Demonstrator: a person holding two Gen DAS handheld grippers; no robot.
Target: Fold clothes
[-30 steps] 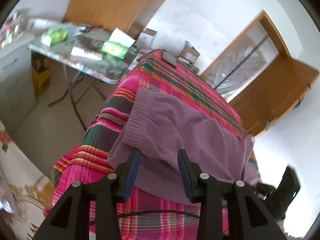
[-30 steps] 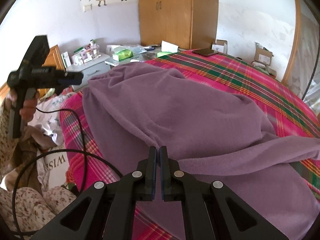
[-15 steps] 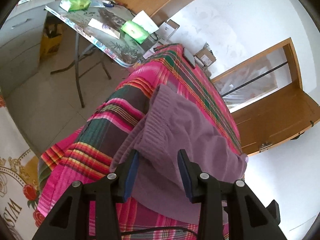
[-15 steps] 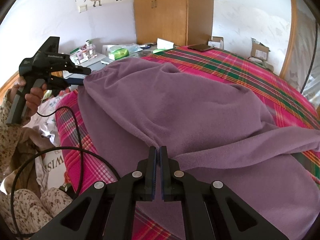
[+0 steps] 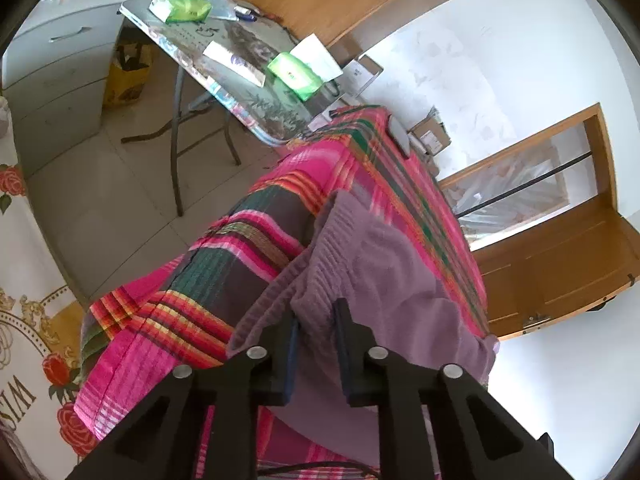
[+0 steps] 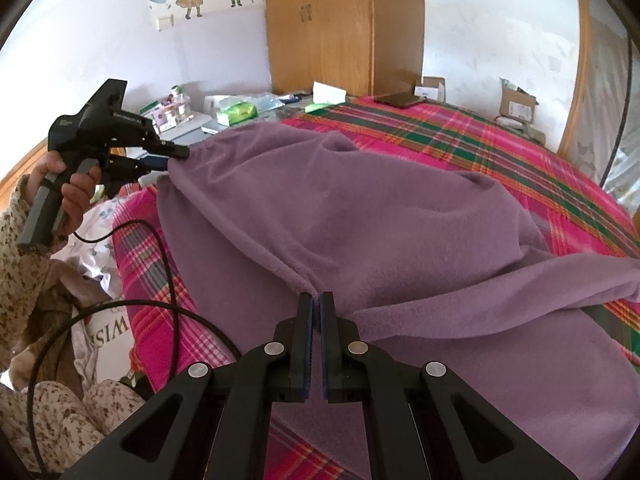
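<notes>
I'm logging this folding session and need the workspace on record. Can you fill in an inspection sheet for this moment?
Surface: bed under a pink plaid cover.
Job's things: one purple garment spread over the bed's near corner, rumpled, not yet folded.
Clutter: dark phone at the bed's far edge.
Grippers: left claw closing, ribbed hem between its fingers; right claw shut on the garment's near edge.
Cables: black cable looping from the left claw's handle down beside the bed.
Surroundings: folding table with green packs, wooden wardrobe, cardboard boxes by the wall.
</notes>
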